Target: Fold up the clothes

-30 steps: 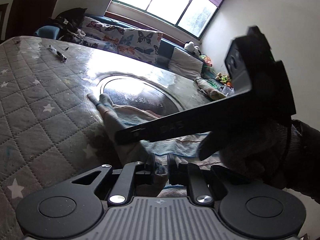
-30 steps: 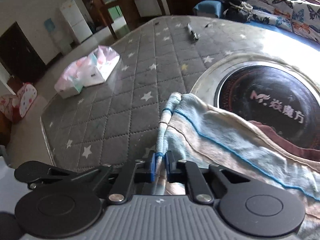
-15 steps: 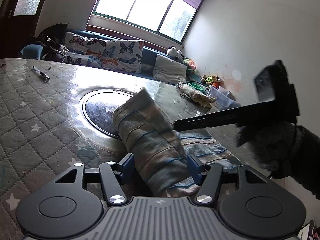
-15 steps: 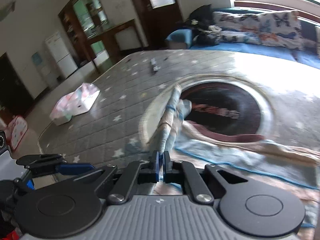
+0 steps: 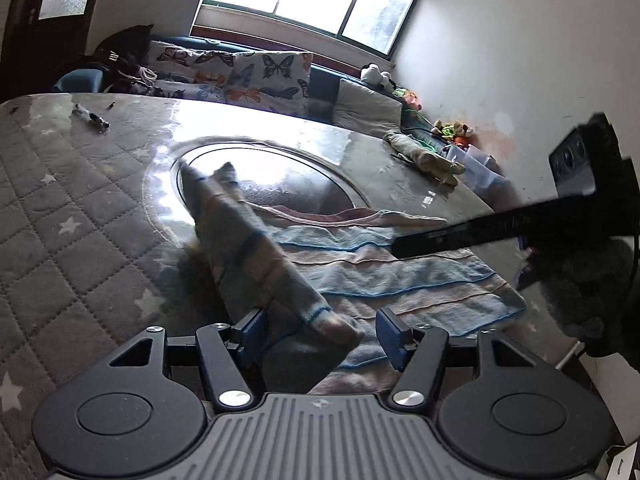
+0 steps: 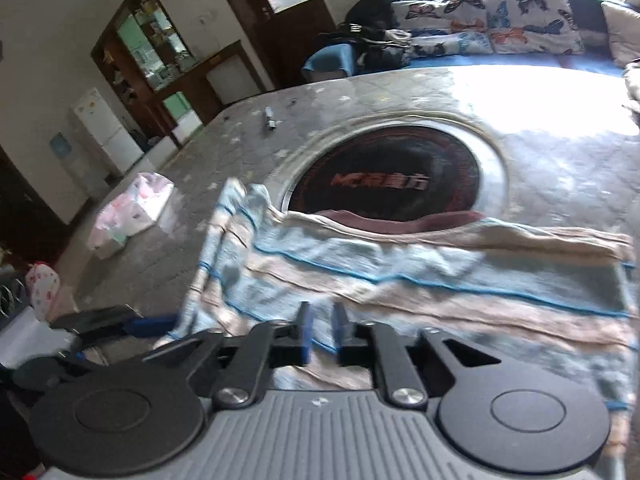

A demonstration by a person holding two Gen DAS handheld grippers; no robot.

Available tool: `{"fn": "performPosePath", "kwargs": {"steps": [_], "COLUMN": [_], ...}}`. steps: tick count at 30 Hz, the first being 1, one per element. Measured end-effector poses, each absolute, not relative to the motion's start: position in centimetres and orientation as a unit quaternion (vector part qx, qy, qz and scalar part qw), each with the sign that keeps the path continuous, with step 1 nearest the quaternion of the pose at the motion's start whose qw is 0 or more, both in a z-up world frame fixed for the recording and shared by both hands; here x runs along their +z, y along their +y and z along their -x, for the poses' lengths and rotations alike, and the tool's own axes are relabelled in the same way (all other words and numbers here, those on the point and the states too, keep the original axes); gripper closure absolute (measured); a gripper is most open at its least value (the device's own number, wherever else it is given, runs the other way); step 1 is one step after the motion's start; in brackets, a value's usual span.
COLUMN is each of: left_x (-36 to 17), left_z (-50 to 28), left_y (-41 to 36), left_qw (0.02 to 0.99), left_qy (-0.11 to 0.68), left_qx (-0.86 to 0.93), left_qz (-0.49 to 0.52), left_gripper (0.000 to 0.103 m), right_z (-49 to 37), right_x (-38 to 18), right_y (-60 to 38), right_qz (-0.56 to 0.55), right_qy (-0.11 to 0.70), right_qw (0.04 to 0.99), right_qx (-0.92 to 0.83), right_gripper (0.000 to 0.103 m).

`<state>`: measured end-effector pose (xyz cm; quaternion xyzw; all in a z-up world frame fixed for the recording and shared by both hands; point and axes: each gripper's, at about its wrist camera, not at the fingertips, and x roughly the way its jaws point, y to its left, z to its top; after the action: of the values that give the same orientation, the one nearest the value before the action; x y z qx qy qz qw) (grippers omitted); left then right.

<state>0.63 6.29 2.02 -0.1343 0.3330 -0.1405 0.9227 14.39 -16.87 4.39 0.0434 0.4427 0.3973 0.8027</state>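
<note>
A towel-like garment [image 5: 384,276] with blue and beige stripes lies spread on the quilted table [image 5: 60,216]. One raised fold of it [image 5: 248,248] runs from the round inset toward my left gripper [image 5: 322,334]. That gripper is wide open, with the fold's end lying loose between its fingers. In the right wrist view the garment [image 6: 440,280] lies flat, its left edge doubled over. My right gripper [image 6: 322,330] hovers over its near edge with the jaws slightly apart and nothing pinched. The right gripper's body [image 5: 500,228] and a gloved hand [image 5: 580,280] show at the right of the left wrist view.
A dark round inset [image 6: 384,176] sits mid-table under the garment's far edge. A pink-white tissue pack [image 6: 132,212] and a small pen-like item [image 6: 270,118] lie on the table. A sofa with butterfly cushions [image 5: 256,76] stands behind, with toys [image 5: 452,132] in the corner.
The left gripper went from shut on the cloth to wide open, dropping the fold. The right gripper carried its edge across, then parted its jaws and let the cloth settle flat.
</note>
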Motion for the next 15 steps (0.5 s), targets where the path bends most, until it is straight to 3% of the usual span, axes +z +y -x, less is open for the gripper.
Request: {"fn": "performPosePath", "kwargs": {"steps": [2,6,13,15], "left_x": [2.0,1.9,1.8,1.8], "left_z": [-0.6,-0.7,-0.8,-0.9], "left_y": [6.4,6.6,7.0,7.0], "left_qw": [0.922,0.921,0.919,0.918], "left_qy": [0.332,0.331,0.327,0.326], "left_qx": [-0.142,-0.147,-0.158,-0.162], "left_qz": [0.137,0.145,0.156,0.158], "left_gripper": [0.040,0.040,0.040,0.040], "right_z": [-14.7,-15.3,-16.1,-16.2], "right_x": [4.3,4.2,3.5,3.0], "right_y": [-15.7,-12.9,-6.5,-5.2], "right_qz": [-0.052,-0.062,-0.020,-0.002], "right_qy": [0.443,0.444,0.468,0.477], "right_qw": [0.794,0.776,0.752,0.749], "right_qx": [0.413,0.444,0.464,0.459], "right_gripper": [0.068,0.049,0.045,0.033]}}
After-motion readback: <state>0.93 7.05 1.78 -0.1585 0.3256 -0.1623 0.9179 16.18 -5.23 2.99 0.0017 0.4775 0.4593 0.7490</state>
